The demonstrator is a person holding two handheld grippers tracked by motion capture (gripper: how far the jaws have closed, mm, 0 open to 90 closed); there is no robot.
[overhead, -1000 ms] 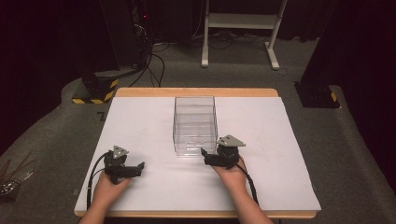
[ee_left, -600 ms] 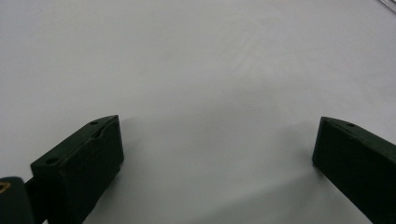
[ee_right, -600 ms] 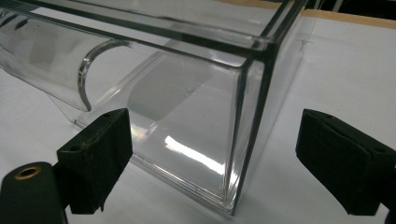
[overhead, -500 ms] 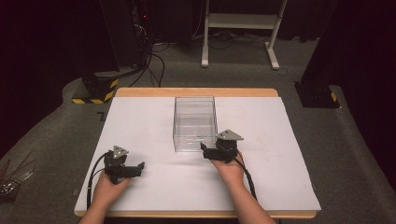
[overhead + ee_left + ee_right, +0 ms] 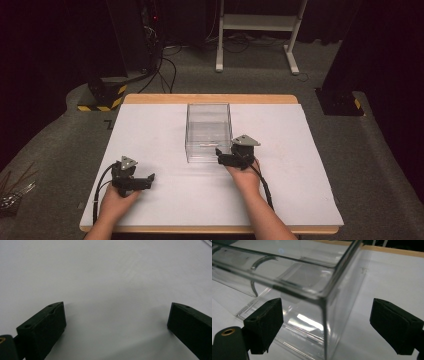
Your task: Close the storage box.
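The clear plastic box stands upright at the middle of the white-covered table, open at the top and, as far as the glare lets one tell, with nothing in it. The right tongs sit at its near right corner; in the right gripper view that corner edge rises between the two black jaws, which are spread wide — one on the near face's side, the other off the right wall, neither plainly touching the plastic. So the reach looks done, while the grip itself is not yet made: the jaws have to close on a wall or the corner before the box can be lifted, slid or turned. The thin, slick wall may want a square bite, or it could slip.

The left tongs rest low over the bare table near its front left, well apart from the box. In the left gripper view their jaws are spread too, with plain white surface between them — idle, holding nothing.
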